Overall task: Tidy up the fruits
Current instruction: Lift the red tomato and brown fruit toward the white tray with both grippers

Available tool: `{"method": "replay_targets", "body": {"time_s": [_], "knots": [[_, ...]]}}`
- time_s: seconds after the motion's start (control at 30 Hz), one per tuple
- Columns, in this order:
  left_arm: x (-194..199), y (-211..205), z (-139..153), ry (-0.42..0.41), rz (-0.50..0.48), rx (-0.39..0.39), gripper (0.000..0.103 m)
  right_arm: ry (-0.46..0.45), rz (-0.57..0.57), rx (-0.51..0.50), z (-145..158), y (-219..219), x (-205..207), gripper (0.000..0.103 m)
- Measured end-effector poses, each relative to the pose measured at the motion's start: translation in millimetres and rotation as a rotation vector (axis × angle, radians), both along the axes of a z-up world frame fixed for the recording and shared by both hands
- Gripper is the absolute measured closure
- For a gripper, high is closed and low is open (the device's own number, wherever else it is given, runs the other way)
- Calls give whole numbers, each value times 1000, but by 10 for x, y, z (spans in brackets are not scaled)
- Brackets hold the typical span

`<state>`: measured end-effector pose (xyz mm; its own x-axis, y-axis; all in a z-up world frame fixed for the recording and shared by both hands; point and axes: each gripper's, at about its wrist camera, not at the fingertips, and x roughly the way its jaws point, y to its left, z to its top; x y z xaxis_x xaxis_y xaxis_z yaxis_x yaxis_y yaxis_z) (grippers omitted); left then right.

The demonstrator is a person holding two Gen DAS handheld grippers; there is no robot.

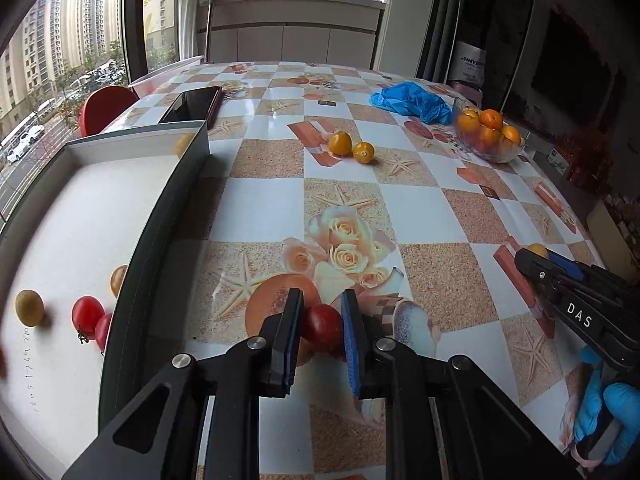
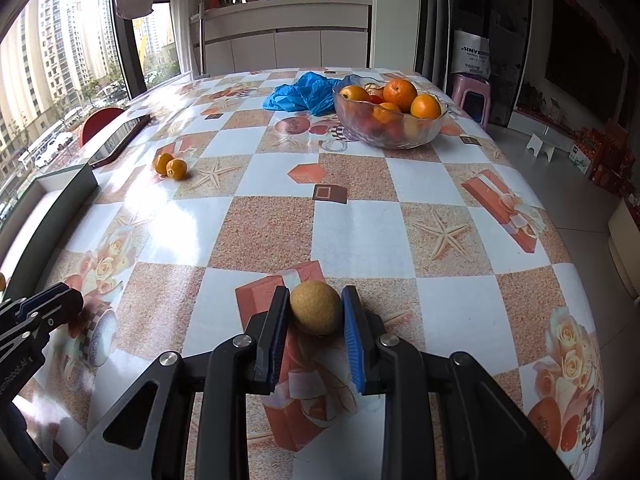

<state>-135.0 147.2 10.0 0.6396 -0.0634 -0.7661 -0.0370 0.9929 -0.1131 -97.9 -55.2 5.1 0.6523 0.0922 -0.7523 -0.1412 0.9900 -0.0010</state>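
My left gripper point(image 1: 321, 326) is shut on a red cherry tomato point(image 1: 322, 326), just right of the grey-walled white tray point(image 1: 160, 232). Inside that tray lie a tan round fruit point(image 1: 29, 307) and two red tomatoes point(image 1: 87, 316). My right gripper point(image 2: 315, 312) is shut on a tan, rough-skinned round fruit point(image 2: 315, 307) above the tablecloth. It also shows at the right edge of the left wrist view as the right gripper point(image 1: 532, 258), held by a blue-gloved hand point(image 1: 604, 420). Two small orange fruits point(image 1: 351, 147) lie loose mid-table. A glass bowl point(image 2: 390, 114) holds oranges.
A dark phone point(image 1: 194, 104) lies beyond the tray's far end. A crumpled blue glove point(image 1: 412, 102) sits beside the bowl. A red chair back point(image 1: 106, 108) stands at the table's left edge by the window. The checkered tablecloth point(image 2: 360, 216) covers the table.
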Motion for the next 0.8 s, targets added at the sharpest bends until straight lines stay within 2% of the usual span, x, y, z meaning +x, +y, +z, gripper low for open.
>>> {"method": "replay_targets", "body": {"time_s": [0.8], "knots": [[-7, -13, -4, -3, 3, 14, 82, -1, 1, -7, -1, 12, -5, 74]]}}
